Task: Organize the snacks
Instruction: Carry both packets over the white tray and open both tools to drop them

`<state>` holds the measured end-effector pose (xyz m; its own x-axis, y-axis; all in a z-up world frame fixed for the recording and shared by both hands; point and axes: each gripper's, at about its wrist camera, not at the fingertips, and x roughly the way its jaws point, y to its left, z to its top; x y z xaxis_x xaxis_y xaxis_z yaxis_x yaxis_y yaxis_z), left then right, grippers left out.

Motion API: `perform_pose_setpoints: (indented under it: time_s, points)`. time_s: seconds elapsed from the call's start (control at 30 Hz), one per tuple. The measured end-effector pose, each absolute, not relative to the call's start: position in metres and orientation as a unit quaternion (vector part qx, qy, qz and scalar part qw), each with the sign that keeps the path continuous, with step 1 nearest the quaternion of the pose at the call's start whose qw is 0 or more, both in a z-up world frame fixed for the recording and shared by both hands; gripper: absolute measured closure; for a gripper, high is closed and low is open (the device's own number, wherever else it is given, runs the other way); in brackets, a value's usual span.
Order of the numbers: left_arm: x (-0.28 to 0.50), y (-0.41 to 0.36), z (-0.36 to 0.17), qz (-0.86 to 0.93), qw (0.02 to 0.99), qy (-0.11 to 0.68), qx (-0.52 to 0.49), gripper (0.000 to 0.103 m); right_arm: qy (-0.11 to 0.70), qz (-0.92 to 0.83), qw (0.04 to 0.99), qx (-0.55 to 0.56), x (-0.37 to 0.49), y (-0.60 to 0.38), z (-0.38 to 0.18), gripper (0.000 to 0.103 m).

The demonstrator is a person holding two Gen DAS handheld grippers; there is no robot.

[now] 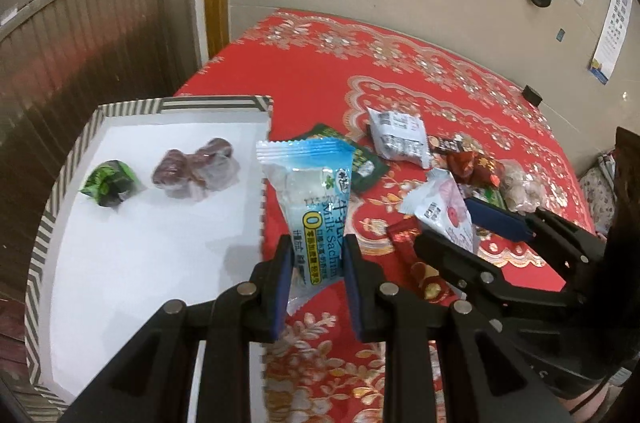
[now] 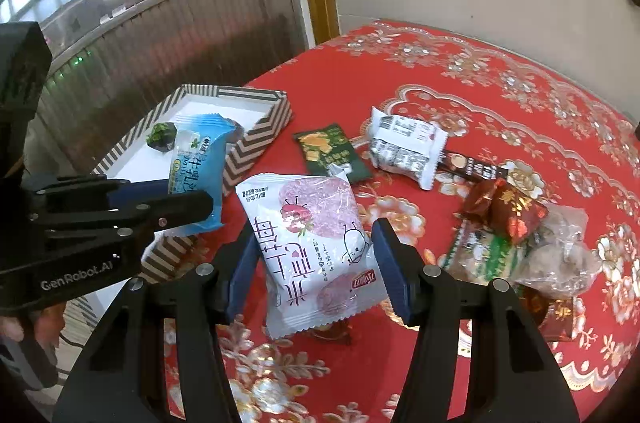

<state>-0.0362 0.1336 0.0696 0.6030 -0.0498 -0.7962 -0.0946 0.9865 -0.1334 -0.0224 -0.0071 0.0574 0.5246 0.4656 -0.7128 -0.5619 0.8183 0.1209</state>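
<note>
Left gripper (image 1: pixel 316 259) pinching blue milk packet (image 1: pixel 310 191); right gripper (image 2: pixel 316 263) spread around pink-and-white packet (image 2: pixel 316 243)

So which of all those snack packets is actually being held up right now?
The blue Milk Sachima packet, pinched between the jaws of the left gripper beside the striped box. The pink-and-white packet only sits between the right gripper's open jaws.

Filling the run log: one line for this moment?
left gripper: shut on blue packet | right gripper: open around pink packet | tray: three candies
</note>
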Motion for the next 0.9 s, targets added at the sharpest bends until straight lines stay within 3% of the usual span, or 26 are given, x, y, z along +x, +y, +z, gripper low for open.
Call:
perform_pose_setpoints:
  time_s: [0.9]
  points:
    - [-0.044, 0.219, 0.065, 0.082, 0.891, 0.433, -0.107, 0.077, 0.379, 0.324, 0.863, -0.076, -0.030, 0.070, 0.067, 0.047]
